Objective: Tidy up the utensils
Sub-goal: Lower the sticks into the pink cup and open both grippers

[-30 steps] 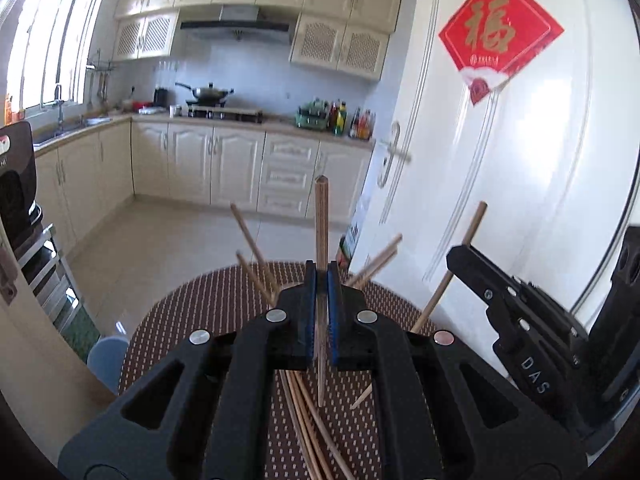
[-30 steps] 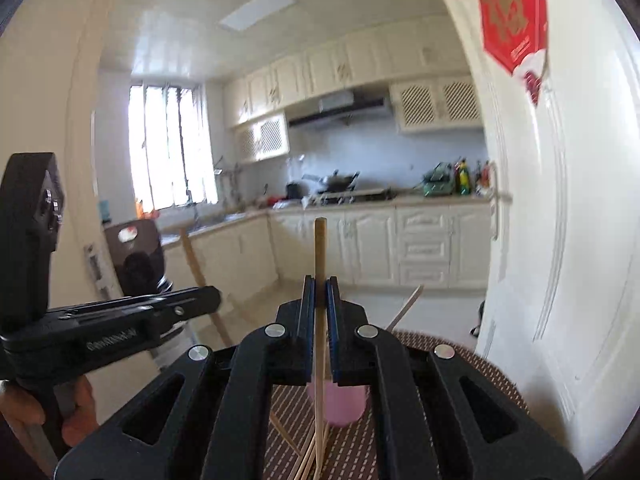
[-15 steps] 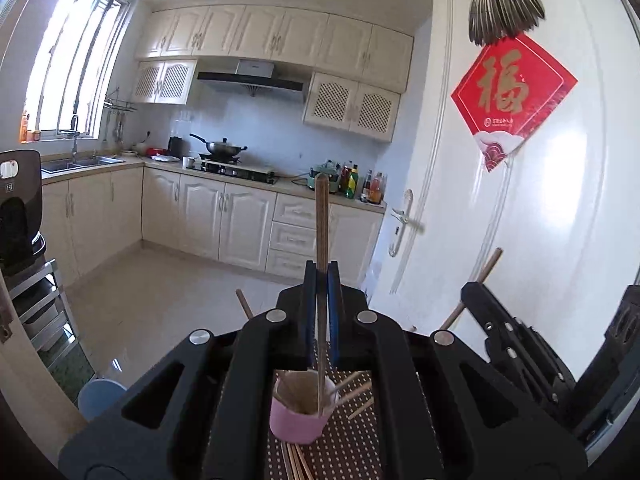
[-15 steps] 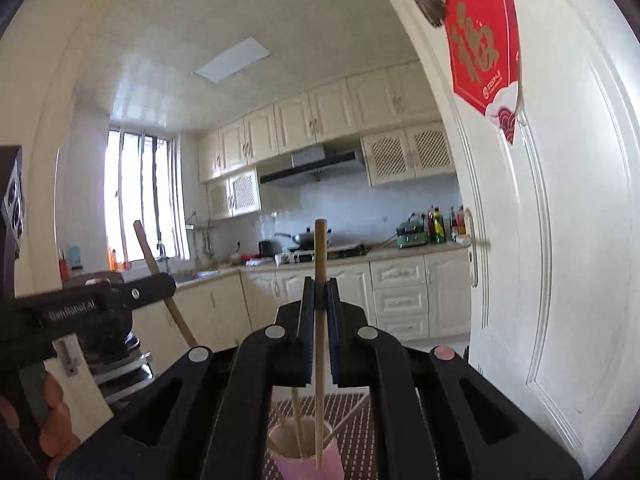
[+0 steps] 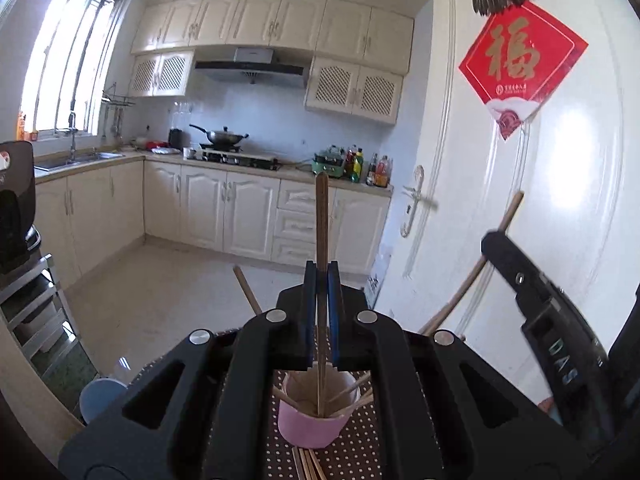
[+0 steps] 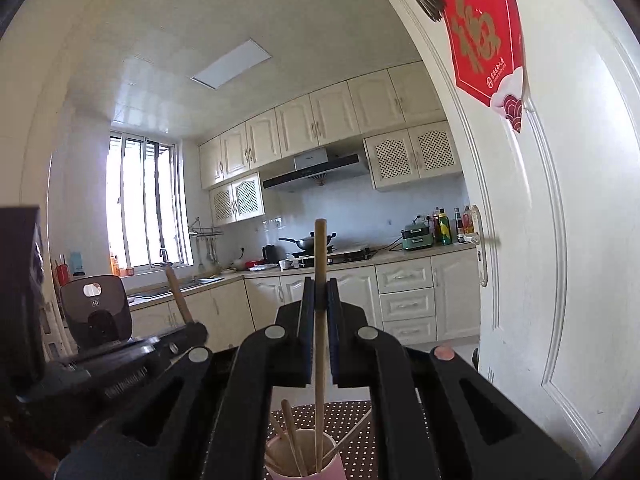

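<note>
My left gripper (image 5: 321, 280) is shut on a dark wooden chopstick (image 5: 321, 224) held upright, its lower tip inside a pink cup (image 5: 314, 424) on the dotted brown table mat (image 5: 360, 456). My right gripper (image 6: 320, 292) is shut on a lighter wooden chopstick (image 6: 320, 256), also upright, its tip down in the same pink cup (image 6: 308, 470). Several chopsticks lean in the cup. More chopsticks (image 5: 306, 468) lie flat on the mat in front of the cup. The right gripper's body (image 5: 560, 344) shows at the right of the left wrist view.
A white door (image 5: 540, 200) with a red paper decoration (image 5: 520, 64) stands close on the right. Kitchen cabinets (image 5: 224, 208) and a stove with a wok (image 5: 224, 136) lie beyond. A black appliance (image 5: 12, 200) on a rack and a blue bin (image 5: 100, 398) are at the left.
Both grippers have tilted up and moved over the pink cup, each still holding its chopstick. The chopstick tips now reach down into the cup.
</note>
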`<state>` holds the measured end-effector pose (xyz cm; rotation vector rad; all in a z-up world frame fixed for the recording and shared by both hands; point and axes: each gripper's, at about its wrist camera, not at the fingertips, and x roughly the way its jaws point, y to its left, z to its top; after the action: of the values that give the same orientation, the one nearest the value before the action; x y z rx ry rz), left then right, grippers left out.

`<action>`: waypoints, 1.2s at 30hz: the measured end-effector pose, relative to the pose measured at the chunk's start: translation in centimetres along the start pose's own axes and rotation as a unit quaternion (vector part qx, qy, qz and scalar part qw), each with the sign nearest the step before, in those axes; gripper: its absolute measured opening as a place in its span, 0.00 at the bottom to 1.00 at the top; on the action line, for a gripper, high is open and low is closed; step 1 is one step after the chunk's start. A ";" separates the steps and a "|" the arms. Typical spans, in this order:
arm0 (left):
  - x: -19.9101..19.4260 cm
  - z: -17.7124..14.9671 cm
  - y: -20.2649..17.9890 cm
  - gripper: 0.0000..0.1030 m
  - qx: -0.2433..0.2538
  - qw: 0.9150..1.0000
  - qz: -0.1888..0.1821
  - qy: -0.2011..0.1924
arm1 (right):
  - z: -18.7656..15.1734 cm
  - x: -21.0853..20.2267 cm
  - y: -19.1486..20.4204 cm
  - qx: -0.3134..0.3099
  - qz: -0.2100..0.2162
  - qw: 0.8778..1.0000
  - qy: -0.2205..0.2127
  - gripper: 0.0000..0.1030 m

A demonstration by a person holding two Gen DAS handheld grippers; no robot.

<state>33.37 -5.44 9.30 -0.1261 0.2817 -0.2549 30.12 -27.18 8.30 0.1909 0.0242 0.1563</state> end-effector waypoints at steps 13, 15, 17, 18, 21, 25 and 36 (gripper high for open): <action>1.1 -1.6 -0.5 0.07 0.020 0.999 -0.008 0.041 | -0.6 0.5 0.7 -0.004 0.011 1.000 0.017 0.04; 1.1 -1.7 -0.4 0.07 0.017 0.999 -0.010 0.044 | -0.8 0.5 0.6 -0.007 0.011 1.000 0.024 0.04; 1.1 -1.7 -0.3 0.07 0.013 0.999 -0.008 0.047 | -0.9 0.5 0.6 -0.008 0.011 1.000 0.028 0.04; 1.1 -1.7 -0.2 0.07 0.011 0.999 -0.007 0.047 | -1.0 0.6 0.5 -0.007 0.010 0.999 0.032 0.04; 1.0 -1.8 -0.2 0.07 0.011 0.998 -0.004 0.055 | -1.2 0.5 0.4 -0.005 0.010 0.999 0.040 0.04; 1.0 -1.9 -0.1 0.07 0.008 0.998 -0.001 0.065 | -1.7 0.5 0.5 -0.008 0.013 0.998 0.054 0.05; 0.0 -2.0 -0.6 0.50 0.008 0.998 0.010 0.063 | -2.6 0.4 0.7 -0.011 0.019 0.996 0.090 0.05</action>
<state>32.69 -6.23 7.51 -0.0904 0.4062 -0.2449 30.33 -25.93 5.86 0.1549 0.1982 0.2120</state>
